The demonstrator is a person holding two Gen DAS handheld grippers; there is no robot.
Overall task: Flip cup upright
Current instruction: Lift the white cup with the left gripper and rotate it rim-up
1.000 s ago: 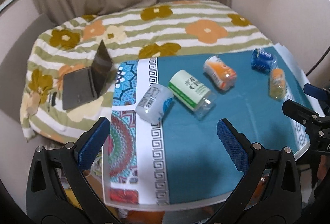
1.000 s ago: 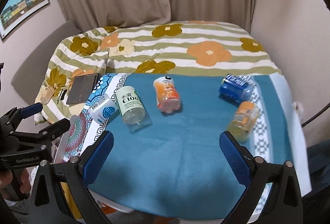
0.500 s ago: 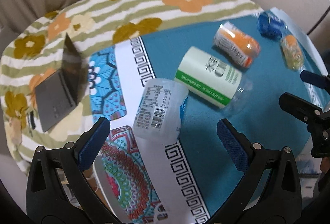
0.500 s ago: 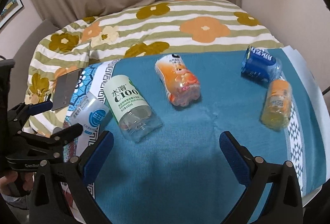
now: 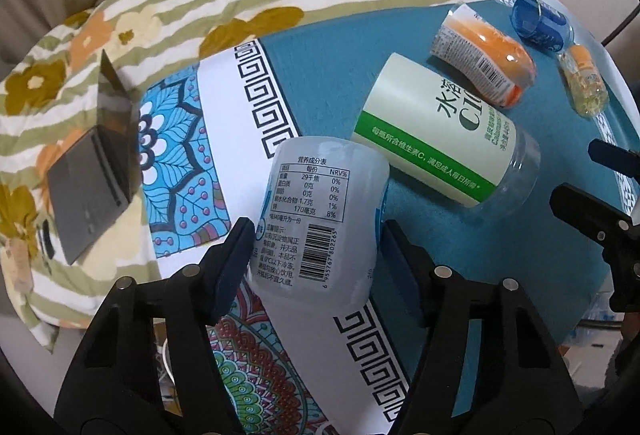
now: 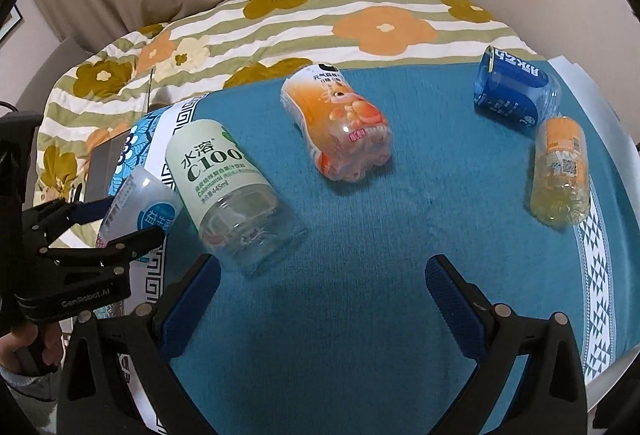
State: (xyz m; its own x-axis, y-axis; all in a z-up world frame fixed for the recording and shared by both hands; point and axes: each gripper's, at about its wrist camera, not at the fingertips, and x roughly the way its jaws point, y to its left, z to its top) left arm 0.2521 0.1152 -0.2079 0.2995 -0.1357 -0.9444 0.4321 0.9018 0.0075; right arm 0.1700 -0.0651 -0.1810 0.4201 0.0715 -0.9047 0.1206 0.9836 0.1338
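Five cut-bottle cups point(image 6: 336, 127) lying down, one laptop point(image 5: 92, 171), two hand-held grippers point(image 6: 320, 299)

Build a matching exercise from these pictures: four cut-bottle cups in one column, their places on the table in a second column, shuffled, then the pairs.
Cups
1. white cup
2. green-label cup
3. blue cup
4. orange cartoon cup

Places
A. far right corner
B. between the left gripper fingers
C. middle of the teal cloth
D. lying right beside the white cup

Pairs: 1-B, 2-D, 3-A, 4-C
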